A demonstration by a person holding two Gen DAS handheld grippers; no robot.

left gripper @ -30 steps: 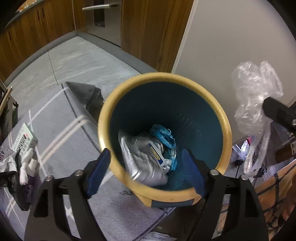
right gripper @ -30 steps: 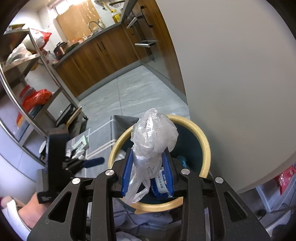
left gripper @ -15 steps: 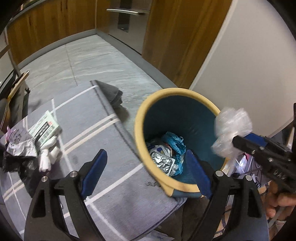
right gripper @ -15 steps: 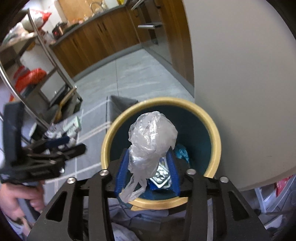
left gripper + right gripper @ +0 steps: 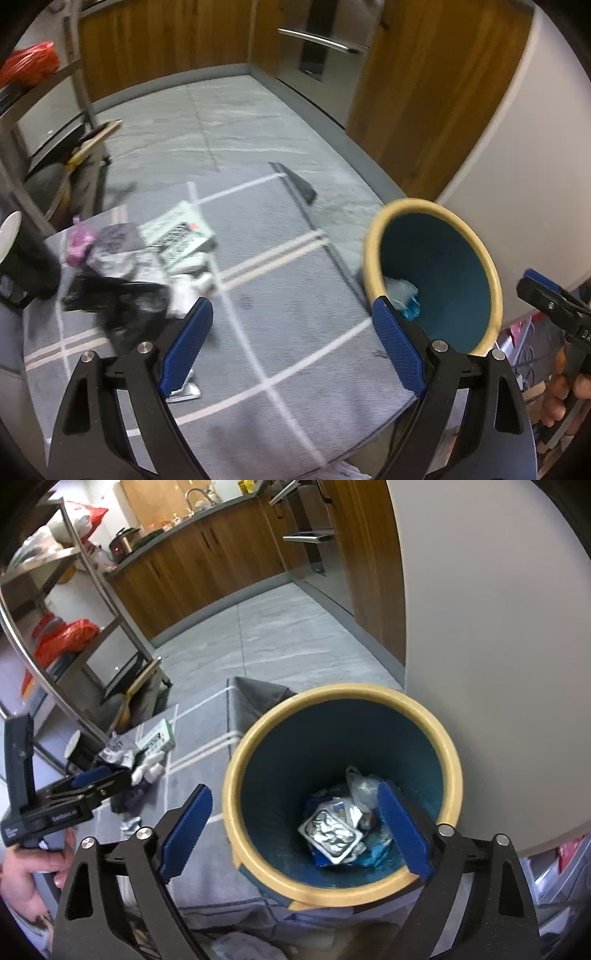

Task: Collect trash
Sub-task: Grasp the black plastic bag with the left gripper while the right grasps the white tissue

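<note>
A bin with a yellow rim point(image 5: 240, 775) and a teal inside stands at the table's right edge, also in the left wrist view point(image 5: 373, 236). In it lie a clear plastic bag point(image 5: 364, 786), a foil tray point(image 5: 330, 836) and blue wrappers. My right gripper point(image 5: 295, 794) hangs over the bin's near rim, its jaws opening with nothing between them. My left gripper point(image 5: 291, 314) is open and empty over the grey cloth. To its upper left lies a trash pile: a green-white box point(image 5: 181, 232), a black wrapper point(image 5: 110, 295) and a pink wrapper point(image 5: 77, 240).
A black cup point(image 5: 22, 266) stands at the table's left edge. A small foil piece point(image 5: 183, 391) lies near my left finger. A metal shelf rack point(image 5: 74, 602) stands left of the table. Wooden cabinets point(image 5: 170, 40) and a white wall point(image 5: 498, 627) lie beyond.
My right gripper has opened and the clear plastic bag has dropped from it into the bin. My left gripper has swung left from over the bin to over the cloth.
</note>
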